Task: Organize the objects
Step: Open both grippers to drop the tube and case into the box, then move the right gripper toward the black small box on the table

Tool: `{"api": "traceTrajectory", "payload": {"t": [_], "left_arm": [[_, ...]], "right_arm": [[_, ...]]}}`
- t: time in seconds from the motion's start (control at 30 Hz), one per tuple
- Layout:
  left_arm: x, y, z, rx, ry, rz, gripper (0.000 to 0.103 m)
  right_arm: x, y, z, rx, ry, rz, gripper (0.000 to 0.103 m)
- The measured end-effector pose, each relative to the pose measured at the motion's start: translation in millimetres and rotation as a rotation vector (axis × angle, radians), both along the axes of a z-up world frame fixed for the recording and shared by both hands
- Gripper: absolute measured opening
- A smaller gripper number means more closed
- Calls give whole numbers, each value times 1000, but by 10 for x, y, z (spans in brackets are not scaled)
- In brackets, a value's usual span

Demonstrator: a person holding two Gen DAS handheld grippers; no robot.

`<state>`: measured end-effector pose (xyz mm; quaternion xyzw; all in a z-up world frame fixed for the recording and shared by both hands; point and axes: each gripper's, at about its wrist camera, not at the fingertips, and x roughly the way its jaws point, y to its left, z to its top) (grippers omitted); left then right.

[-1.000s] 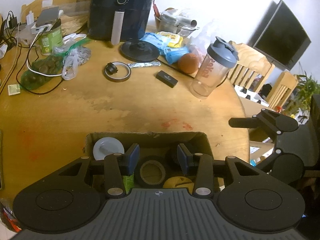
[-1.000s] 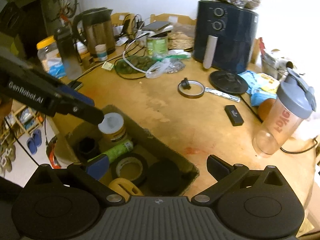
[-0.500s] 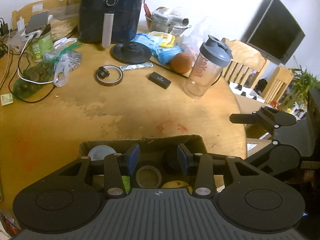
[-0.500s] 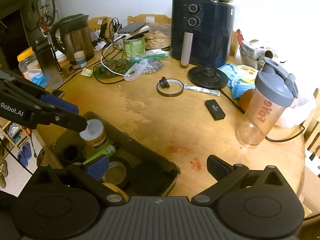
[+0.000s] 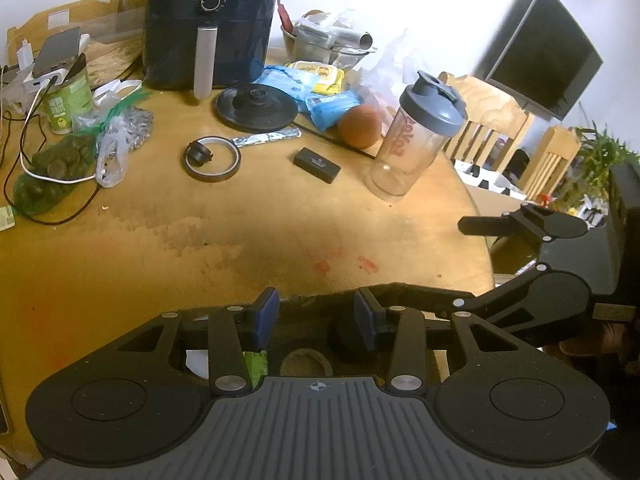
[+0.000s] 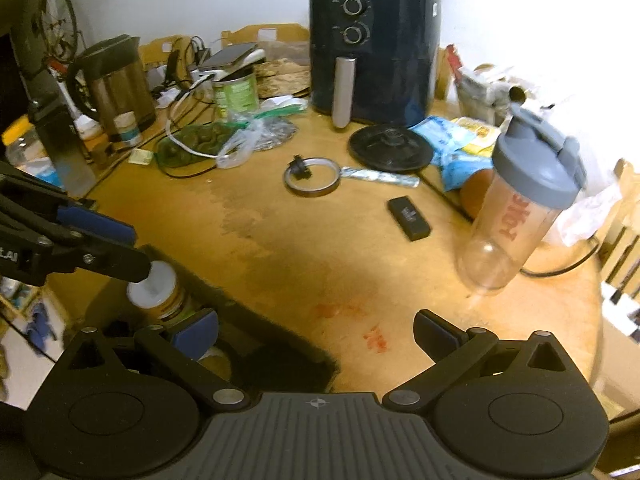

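Note:
An open cardboard box (image 5: 404, 293) sits at the near table edge. It holds a tape roll (image 5: 306, 363), a white-lidded jar (image 6: 156, 294), a green item (image 5: 256, 362) and a black round thing (image 5: 344, 342). My left gripper (image 5: 316, 320) hovers over the box's far wall, blue pads apart, nothing between them. My right gripper (image 6: 316, 330) stands wide open over the box's right corner (image 6: 288, 344) and bare wood, empty. In the right wrist view the left gripper (image 6: 140, 252) reaches in from the left above the jar.
On the round wooden table (image 5: 240, 240) stand a clear shaker bottle (image 5: 416, 136) with grey lid, an orange (image 5: 360, 126), a small black box (image 5: 316, 165), a tape ring (image 5: 212, 158), a black round base (image 5: 256, 106), blue packets (image 5: 328, 106) and an air fryer (image 5: 212, 20). Bags and cables lie left; chairs stand right.
Both grippers have shifted across the table, and the box has sunk toward the bottom of both views, now largely hidden under them. Both jaws stand as before.

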<state>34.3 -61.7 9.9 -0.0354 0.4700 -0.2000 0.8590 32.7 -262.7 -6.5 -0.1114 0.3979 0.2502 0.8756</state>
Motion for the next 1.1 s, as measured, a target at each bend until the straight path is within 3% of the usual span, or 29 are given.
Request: {"api": "traceTrajectory", "payload": {"t": [0.67, 1.1], "left_arm": [[374, 116, -70, -6, 29, -51, 41], [572, 261, -164, -17, 63, -45, 41]], "right_arm": [[395, 175, -72, -31, 22, -18, 103], [984, 259, -268, 27, 138, -7, 103]]}}
